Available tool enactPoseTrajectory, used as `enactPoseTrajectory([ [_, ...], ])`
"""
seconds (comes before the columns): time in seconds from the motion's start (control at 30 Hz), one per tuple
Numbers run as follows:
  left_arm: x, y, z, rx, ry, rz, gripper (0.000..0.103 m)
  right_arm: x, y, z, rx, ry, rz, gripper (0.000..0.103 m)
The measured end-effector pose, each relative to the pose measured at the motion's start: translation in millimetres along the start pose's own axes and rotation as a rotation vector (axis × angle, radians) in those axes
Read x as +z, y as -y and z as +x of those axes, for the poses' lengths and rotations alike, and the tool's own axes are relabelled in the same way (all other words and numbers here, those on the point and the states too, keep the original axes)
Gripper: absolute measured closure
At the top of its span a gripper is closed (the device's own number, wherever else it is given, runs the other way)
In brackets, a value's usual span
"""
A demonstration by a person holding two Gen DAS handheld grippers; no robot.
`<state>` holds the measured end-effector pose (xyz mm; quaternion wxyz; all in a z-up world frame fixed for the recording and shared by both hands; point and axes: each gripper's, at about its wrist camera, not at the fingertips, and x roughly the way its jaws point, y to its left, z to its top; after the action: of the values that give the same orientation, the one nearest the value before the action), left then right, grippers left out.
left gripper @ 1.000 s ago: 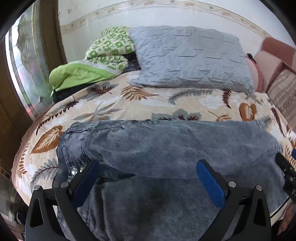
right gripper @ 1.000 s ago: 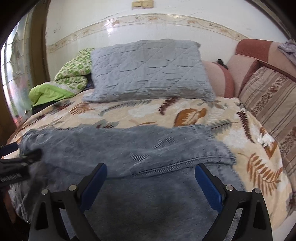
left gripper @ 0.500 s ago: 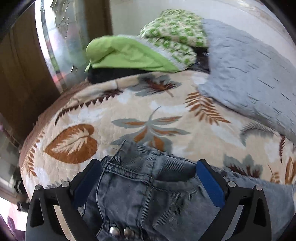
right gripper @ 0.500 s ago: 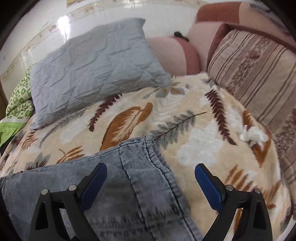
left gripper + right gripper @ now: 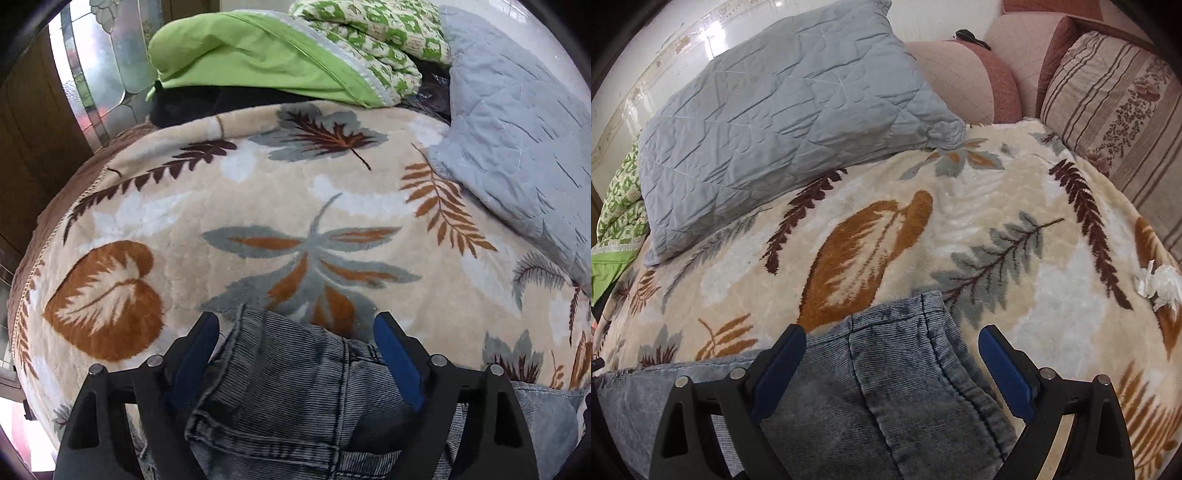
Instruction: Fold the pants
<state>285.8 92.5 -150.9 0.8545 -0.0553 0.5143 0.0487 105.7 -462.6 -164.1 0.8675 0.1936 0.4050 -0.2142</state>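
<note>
Bed covered by cream plush blanket (image 5: 258,206), printed with brown, rust and grey leaf and fern motifs. Grey quilted pillow (image 5: 783,110) lies on the blanket at the head end, tilted, one corner toward the pink cushions. Left of it: green-and-white patterned quilt (image 5: 373,33), folded, stacked with a plain lime-green cloth (image 5: 240,51); something dark under both, not identifiable. Patterned glass panel (image 5: 107,66) in wooden frame beside the bed's left edge. Right side: pink and dusty-red cushions (image 5: 964,81) against the wall, striped floral cushion (image 5: 1115,110) next to them. Crumpled white tissue (image 5: 1158,284) on the blanket near the striped cushion. White glossy wall (image 5: 713,40) with a patterned border strip.
</note>
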Motion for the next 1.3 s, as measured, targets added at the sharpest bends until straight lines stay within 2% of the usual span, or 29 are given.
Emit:
enactPoseTrajectory([
  [0.13,-2.1,-3.3,15.5,0.002,-0.076,-0.008,0.035,6.0,5.8,-1.1,0.043,-0.010,0.043,0.010],
  [0.27,-2.6,-5.9,19.3,-0.022,-0.092,-0.016,0.039,13.3,14.2,-7.7,0.102,-0.022,0.084,0.010],
  [0.4,-6.9,3.8,18.7,-0.047,-0.091,0.009,0.067,14.7,19.5,-5.4,0.104,-0.046,0.102,0.012],
  [0.53,-8.0,9.9,15.1,-0.050,-0.079,0.019,0.077,13.5,22.8,8.9,0.079,-0.105,0.109,0.023],
  [0.67,-6.3,6.9,12.6,-0.083,-0.079,-0.001,0.078,15.2,26.4,24.5,0.047,-0.142,0.119,0.025],
  [0.73,-7.1,6.5,17.3,-0.083,-0.103,0.000,0.075,15.6,23.0,34.6,0.019,-0.169,0.101,0.026],
  [0.87,-8.5,7.7,16.7,-0.082,-0.094,0.018,0.075,14.5,14.4,45.8,-0.024,-0.186,0.059,0.035],
  [0.9,-8.3,5.6,15.9,-0.092,-0.090,0.009,0.075,14.5,10.6,45.4,-0.022,-0.180,0.038,0.045],
  [0.93,-8.4,2.8,15.0,-0.106,-0.088,-0.007,0.079,14.7,7.2,43.9,0.000,-0.175,0.025,0.060],
  [0.97,-8.6,-0.5,13.4,-0.123,-0.086,-0.026,0.080,14.6,4.9,42.3,0.020,-0.171,0.021,0.066],
  [1.03,-8.2,-7.2,6.4,-0.166,-0.068,-0.062,0.083,13.8,-0.8,37.5,0.008,-0.149,0.002,0.075],
  [1.13,-9.1,-8.7,-9.0,-0.203,-0.029,-0.063,0.084,14.9,-9.8,21.4,-0.001,-0.084,-0.027,0.080],
  [1.2,-10.1,-10.0,-23.1,-0.234,0.005,-0.065,0.085,18.6,-11.6,2.8,0.041,-0.023,-0.012,0.085],
  [1.3,-13.4,-15.7,-51.4,-0.315,0.074,-0.083,0.085,23.7,-8.7,-30.7,0.103,0.079,0.036,0.085],
])
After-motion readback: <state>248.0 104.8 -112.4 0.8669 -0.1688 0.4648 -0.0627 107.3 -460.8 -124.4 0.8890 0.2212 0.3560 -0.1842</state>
